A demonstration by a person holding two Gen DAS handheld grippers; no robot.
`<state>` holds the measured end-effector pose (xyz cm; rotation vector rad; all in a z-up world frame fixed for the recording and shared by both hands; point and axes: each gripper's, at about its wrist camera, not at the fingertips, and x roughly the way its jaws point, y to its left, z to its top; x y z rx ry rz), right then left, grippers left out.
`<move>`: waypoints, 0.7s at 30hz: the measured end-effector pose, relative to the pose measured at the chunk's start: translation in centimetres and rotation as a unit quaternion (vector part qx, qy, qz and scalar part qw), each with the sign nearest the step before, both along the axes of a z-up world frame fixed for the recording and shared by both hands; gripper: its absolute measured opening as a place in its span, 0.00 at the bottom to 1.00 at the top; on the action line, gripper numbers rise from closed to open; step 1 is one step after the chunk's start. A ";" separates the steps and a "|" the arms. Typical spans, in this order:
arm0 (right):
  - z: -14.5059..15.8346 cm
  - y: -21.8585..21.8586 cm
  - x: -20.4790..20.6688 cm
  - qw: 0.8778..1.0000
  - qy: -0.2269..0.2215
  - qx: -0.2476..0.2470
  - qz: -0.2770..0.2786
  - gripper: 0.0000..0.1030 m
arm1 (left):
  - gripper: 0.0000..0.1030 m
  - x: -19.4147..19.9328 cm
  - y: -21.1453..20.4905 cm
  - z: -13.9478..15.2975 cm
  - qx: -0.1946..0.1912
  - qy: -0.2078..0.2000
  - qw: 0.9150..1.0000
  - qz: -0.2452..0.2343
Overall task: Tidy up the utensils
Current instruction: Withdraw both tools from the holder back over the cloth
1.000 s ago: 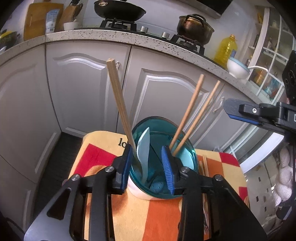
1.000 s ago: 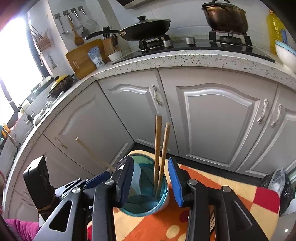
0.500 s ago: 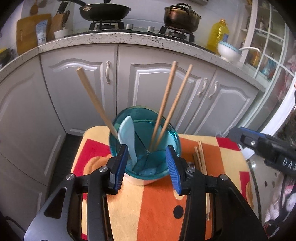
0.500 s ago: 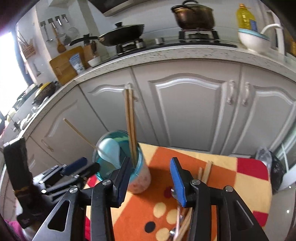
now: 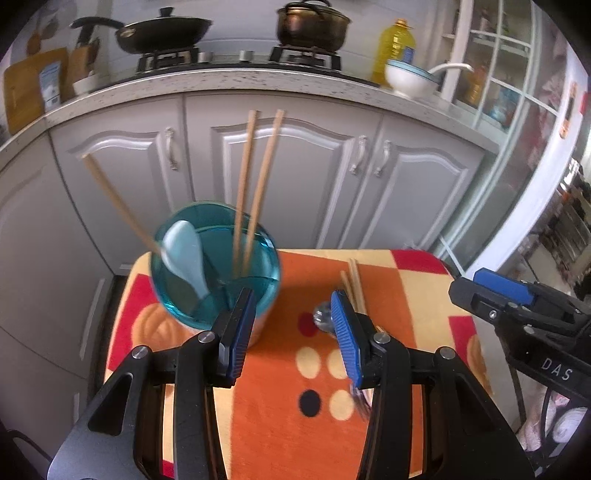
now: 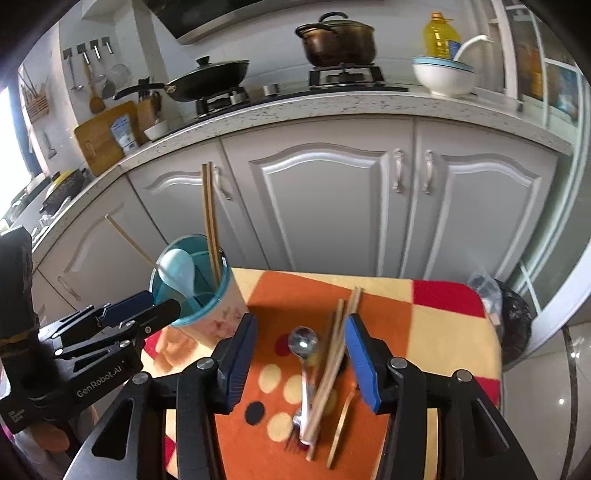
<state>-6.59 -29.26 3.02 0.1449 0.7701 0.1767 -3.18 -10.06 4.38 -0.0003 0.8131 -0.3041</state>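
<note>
A blue-rimmed cup [image 5: 216,266] [image 6: 195,288] stands at the left of the orange patterned cloth [image 5: 295,369] and holds a pale blue spoon [image 5: 184,254], two upright chopsticks [image 5: 255,192] and a third leaning left. Loose chopsticks [image 6: 332,354], a metal spoon [image 6: 303,343] and a fork lie on the cloth to the cup's right. My left gripper [image 5: 291,332] is open and empty, just right of the cup. My right gripper [image 6: 299,362] hovers over the loose utensils, its jaws opening, pads clear of them.
Grey kitchen cabinets [image 6: 332,206] stand behind the small table. On the counter are a wok [image 5: 159,31], a pot [image 5: 314,22], an oil bottle [image 5: 395,44] and a white bowl [image 5: 410,77]. A black bag [image 6: 513,317] sits on the floor at right.
Both grippers have swung right, away from the cup. The left jaws opened wider and left the cup's rim. The right gripper now sits over the loose utensils with wider jaws.
</note>
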 end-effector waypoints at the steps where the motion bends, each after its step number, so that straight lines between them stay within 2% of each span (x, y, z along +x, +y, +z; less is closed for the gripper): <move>1: -0.1 -0.3 -0.3 1.000 0.002 0.000 -0.004 0.46 | 0.40 -0.3 -0.5 -0.1 0.002 0.001 1.000 -0.006; 14: -2.9 -4.1 -3.0 0.998 0.032 0.013 -0.051 0.47 | 0.40 -1.7 -3.7 -1.0 0.018 0.009 0.999 -0.044; 21: -5.2 -4.5 -2.3 0.997 0.059 0.020 -0.049 0.50 | 0.40 -0.4 -1.9 -2.7 -0.021 0.060 0.997 -0.031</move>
